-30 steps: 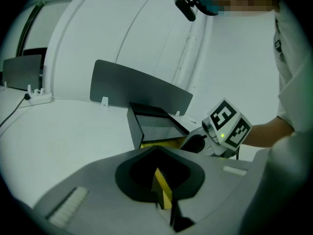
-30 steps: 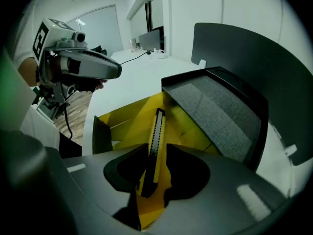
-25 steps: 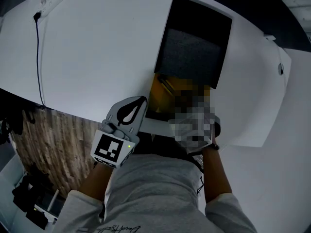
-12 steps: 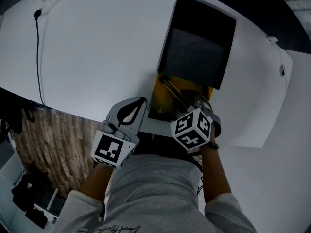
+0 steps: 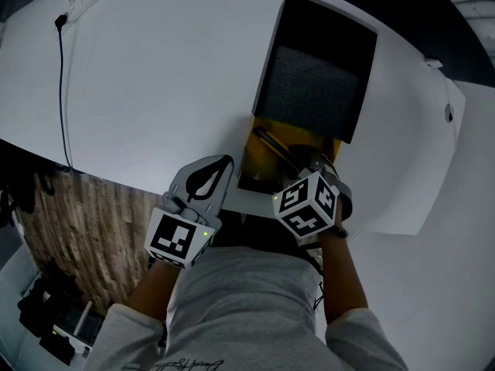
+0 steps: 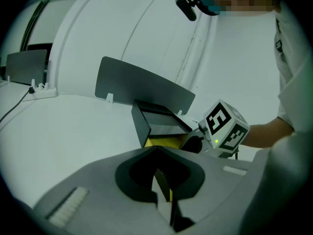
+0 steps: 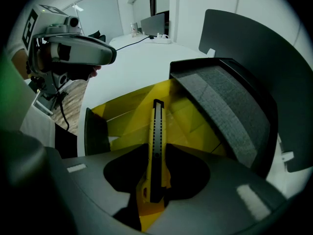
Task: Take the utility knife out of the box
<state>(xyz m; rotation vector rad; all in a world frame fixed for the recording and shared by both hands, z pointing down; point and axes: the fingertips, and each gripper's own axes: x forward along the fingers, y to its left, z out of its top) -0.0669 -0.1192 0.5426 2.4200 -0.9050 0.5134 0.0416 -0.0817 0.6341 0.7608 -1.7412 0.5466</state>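
Two grippers work at one box point(image 5: 261, 165) on a white table point(image 5: 155, 76). The right gripper point(image 7: 154, 196) points steeply down into the box. Its jaws have just been closing, the knife point(image 7: 155, 136) stands between them, and the pads appear to press on its rear flanks. This is judged the start of the grasp, with the lift still to come. The knife is not yet out of the box, and its tip runs toward 12 o'clock over the box floor. The left gripper point(image 6: 164, 192), jaws together on nothing, hovers at 7 o'clock of the box, by the table edge. The knife is a slim yellow plastic bar with a black ridged track along its spine. The box is a rigid shallow tray, black outside and lined with smooth folded yellow card. The lid point(image 5: 313, 76), thrown back toward 12 o'clock, is a flat black panel faced with coarse grey foam. The table is matte, with a rounded rim. The smooth, narrow handle may pivot if pinched off-centre.
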